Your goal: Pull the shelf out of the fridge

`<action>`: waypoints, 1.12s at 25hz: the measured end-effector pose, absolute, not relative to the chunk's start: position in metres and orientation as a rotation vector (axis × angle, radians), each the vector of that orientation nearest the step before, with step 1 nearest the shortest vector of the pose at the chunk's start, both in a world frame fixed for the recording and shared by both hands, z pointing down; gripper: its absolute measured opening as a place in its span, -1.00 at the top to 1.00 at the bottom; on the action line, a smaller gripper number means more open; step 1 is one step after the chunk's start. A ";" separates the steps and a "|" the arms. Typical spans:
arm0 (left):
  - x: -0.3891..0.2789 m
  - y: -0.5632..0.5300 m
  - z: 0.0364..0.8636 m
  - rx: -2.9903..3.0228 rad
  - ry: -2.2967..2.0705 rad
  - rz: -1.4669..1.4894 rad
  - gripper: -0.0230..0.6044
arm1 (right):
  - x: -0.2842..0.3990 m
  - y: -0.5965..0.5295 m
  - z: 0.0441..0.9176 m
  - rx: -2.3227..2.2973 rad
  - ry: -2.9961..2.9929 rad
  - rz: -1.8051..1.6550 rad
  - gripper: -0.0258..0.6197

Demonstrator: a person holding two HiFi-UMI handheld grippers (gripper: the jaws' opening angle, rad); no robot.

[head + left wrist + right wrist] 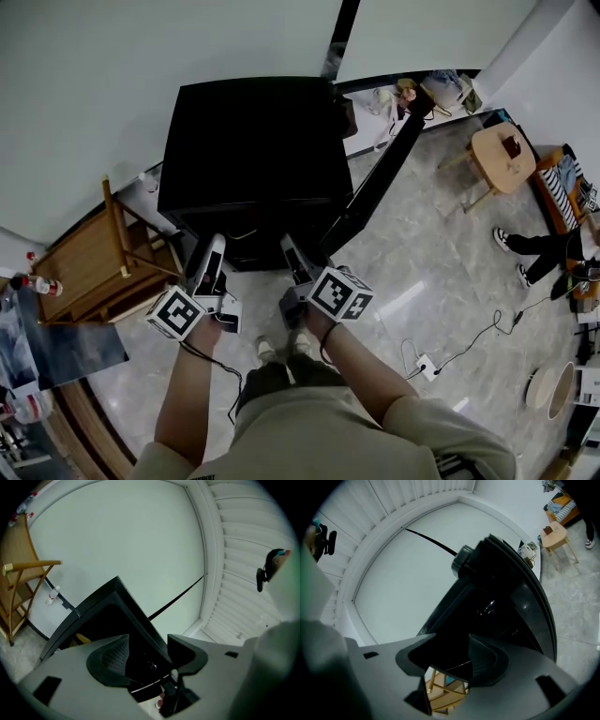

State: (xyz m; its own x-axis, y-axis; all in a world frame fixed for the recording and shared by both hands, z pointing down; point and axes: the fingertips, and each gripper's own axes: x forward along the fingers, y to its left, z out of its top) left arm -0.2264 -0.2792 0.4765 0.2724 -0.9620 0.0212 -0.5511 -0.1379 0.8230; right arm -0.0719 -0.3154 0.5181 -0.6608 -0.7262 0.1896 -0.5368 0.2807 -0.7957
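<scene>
The fridge (253, 141) stands on the floor (441, 272) against the far wall, with its door (375, 183) swung open to the right and a wooden rack (94, 262) close on its left. You hold both tools side by side at the dark opening. The left tongs (214, 248) are spread apart with nothing clamped. The right tongs (291, 248) are spread too, and empty.

The shelf (146, 685) is not out yet. It sits inside the fridge, and all that shows of it is a thin pale line low between the left tongs, which is probably its front edge. The rest of the inside is too dark to make out.

Expect a flat, stiff panel, light enough to slide but awkward if it tips. If it is glass, as the bright edge suggests, it will be smooth, slippery in the pads and easy to chip or crack.

Take it by the front edge, one pair of tongs toward the left end and the other toward the right, so the pull stays even. Keep it level and draw it straight toward you, since a skewed pull could jam it in its side rails.
</scene>
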 end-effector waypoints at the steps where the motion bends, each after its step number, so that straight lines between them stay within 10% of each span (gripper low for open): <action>1: -0.226 -0.283 0.483 1.773 -1.363 -0.715 0.18 | -0.073 -0.318 0.526 -1.178 2.328 -1.344 0.38; 28: -0.237 -0.328 0.637 1.458 -1.245 -0.781 0.12 | -0.067 -0.364 0.642 -1.261 2.099 -1.500 0.37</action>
State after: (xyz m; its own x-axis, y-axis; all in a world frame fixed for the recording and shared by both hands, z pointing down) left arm -0.2375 -0.3277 0.6369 0.2545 -0.9576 0.1350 -0.2952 0.0561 0.9538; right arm -0.0674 -0.3639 0.6423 -0.5849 -0.7700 0.2549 -0.4906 0.0857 -0.8672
